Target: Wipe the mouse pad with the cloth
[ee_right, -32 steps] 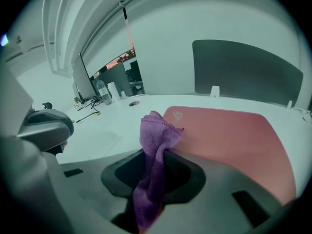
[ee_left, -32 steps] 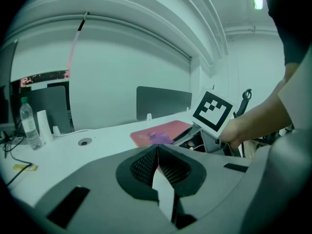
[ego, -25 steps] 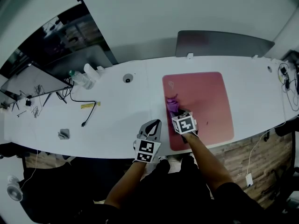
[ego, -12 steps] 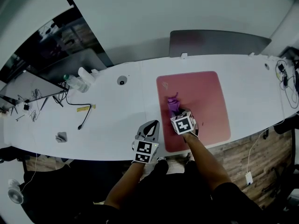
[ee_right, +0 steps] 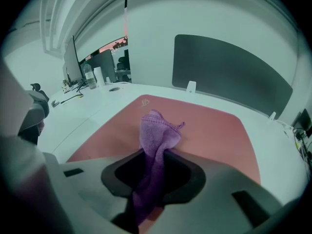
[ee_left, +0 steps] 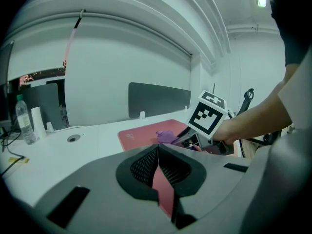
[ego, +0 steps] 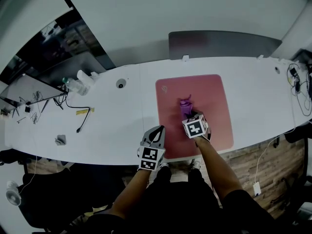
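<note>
Right gripper (ee_right: 155, 172): my jaws are pinching the bunched lower end of the purple microfibre cloth (ee_right: 157, 133). Its free end stands out ahead of the jaws and rests on the pink rectangular mouse pad (ee_right: 214, 130).

Head view: the right gripper (ego: 188, 115) sits over the lower middle of the mouse pad (ego: 214, 96). The cloth (ego: 185, 105) is just above it in the frame. The pad lies right of centre on the white counter (ego: 112, 130).

Left gripper (ee_left: 157, 167): my jaws are pressed together with nothing between them. Only a sliver of pink pad shows past them. In the head view the left gripper (ego: 157, 133) is at lower centre, over the counter just beside the pad's lower-left corner and apart from the cloth.

Upper left of the head view: a clear plastic bottle (ego: 73, 86) and a black cable (ego: 78, 112) on the counter. A grey divider panel (ego: 224, 44) stands at the top, behind the pad.
</note>
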